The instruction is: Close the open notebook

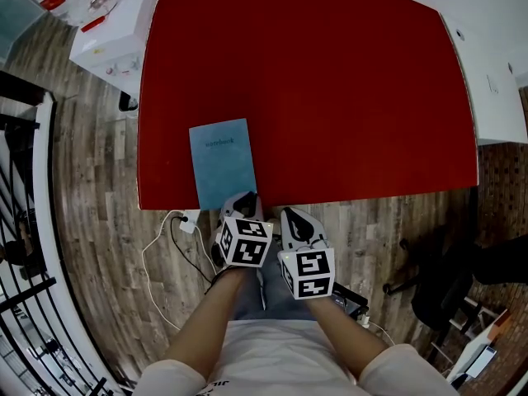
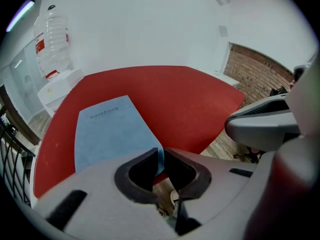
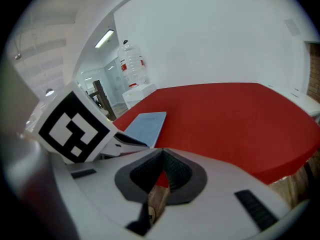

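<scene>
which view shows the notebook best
The head view: nearly all of the closed notebook lies flat at the near edge of the table, seen from above. The left gripper view shows its cover slanted, near corner hidden. The right gripper view shows a small slanted part.

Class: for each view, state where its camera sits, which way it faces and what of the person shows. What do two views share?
Head view: on the head, steeply down onto the red table; forearms, left tongs, right tongs show.
Left gripper view: on the left tongs, along them to the notebook.
Right gripper view: on the right tongs, across the table; left marker cube shows.
Shared: the notebook.
</scene>
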`<state>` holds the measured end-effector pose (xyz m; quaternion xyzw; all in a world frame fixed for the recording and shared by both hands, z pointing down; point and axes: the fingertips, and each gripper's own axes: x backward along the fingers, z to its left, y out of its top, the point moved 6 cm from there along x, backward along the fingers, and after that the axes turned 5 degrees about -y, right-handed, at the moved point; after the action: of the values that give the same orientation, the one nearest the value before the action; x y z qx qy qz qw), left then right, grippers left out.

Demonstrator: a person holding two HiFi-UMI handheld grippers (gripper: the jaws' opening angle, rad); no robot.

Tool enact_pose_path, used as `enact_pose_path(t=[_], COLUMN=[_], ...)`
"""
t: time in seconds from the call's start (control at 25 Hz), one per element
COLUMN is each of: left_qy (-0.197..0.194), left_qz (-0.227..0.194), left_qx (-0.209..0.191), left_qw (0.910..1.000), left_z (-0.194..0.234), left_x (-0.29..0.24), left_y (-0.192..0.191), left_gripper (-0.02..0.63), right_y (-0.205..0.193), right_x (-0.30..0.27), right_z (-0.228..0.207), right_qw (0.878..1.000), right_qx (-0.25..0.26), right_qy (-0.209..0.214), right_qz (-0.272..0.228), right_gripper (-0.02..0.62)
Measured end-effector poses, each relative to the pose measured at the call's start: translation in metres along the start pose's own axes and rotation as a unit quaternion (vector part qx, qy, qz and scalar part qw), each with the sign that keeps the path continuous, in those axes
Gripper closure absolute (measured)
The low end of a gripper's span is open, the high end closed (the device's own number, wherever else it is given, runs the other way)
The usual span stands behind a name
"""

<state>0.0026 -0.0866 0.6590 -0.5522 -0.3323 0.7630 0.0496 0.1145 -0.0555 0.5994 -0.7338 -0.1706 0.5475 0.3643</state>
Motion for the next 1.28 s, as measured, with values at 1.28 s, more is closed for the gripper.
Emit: enact_pose_path(t=[1.28], left_qy=[-0.021], left_qz=[-0.082], left_qx=[0.042], left_qw=[0.9955], left_z=[0.009], left_x=[0.107], left_y=[0.025], left_gripper=[0.597], right_y=[0.06], right_x=[0.051], right_z=[0.041], right_qw=[0.998], right_qx=[0.044], right_qy=[0.026], right_qz=[-0.03], right_gripper=[0.59])
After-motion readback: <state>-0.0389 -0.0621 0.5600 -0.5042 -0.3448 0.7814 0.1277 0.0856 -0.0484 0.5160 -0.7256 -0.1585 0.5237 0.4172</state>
